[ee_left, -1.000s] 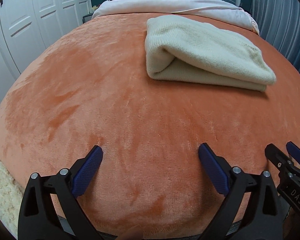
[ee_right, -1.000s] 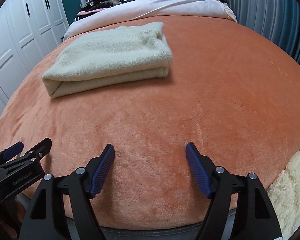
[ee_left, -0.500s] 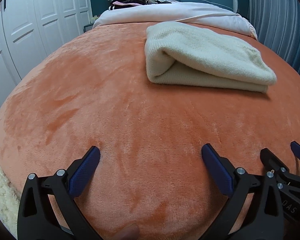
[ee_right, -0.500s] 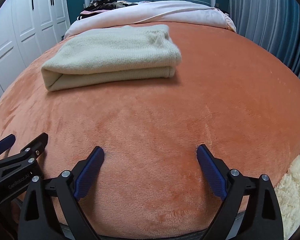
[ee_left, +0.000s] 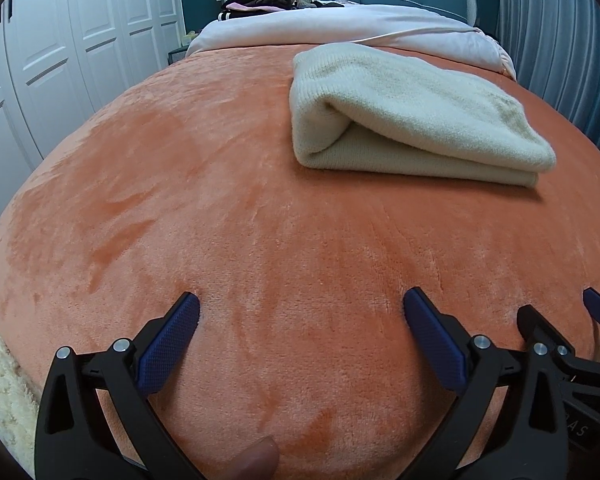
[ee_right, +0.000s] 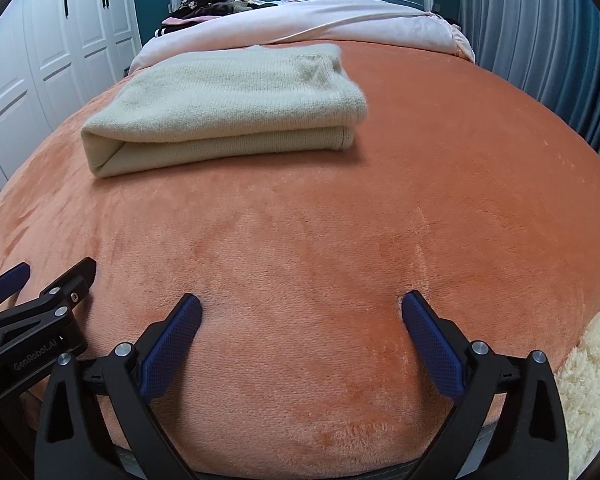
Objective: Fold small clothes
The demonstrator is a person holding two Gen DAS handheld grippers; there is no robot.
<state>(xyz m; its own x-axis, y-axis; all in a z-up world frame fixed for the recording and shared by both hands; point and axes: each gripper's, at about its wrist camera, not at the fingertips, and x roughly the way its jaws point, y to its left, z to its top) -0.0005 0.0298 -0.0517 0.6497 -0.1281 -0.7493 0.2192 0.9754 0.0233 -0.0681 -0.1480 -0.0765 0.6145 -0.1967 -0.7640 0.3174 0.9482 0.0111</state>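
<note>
Left tool (ee_left: 300, 306): held low over the near end of the bed, tilted down toward the orange blanket (ee_left: 227, 208). Jaws are spread wide, nothing is gripped between them, just bare blanket underneath.

Right tool (ee_right: 300, 306): same deal, parked right beside the left one and angled down the same way. Its jaws have just been opening and are now splayed as wide as the left's, nothing held between them.

Fingertip (ee_left: 259, 460): a bit of a person's finger is seen at the bottom edge of the left wrist view, behind the tool.

Folded garment (ee_right: 223, 108): a cream knit piece, laid flat on the blanket, far from both tools and touched by neither. Its long axis runs left to right across the bed, a bit skewed. The rounded fold end is turned left, the layered open end right, and the stacked edges face the near side.

Open room: a wide stretch of bare blanket is left between tools and garment, with more to either side.

Edges: the blanket drops off at the near end, where fluffy cream rug (ee_right: 588, 380) is seen. White wardrobe doors (ee_left: 71, 40) are lined up on the left, a grey curtain (ee_right: 540, 40) on the right, and a pale duvet (ee_left: 340, 28) is bunched at the far end.
</note>
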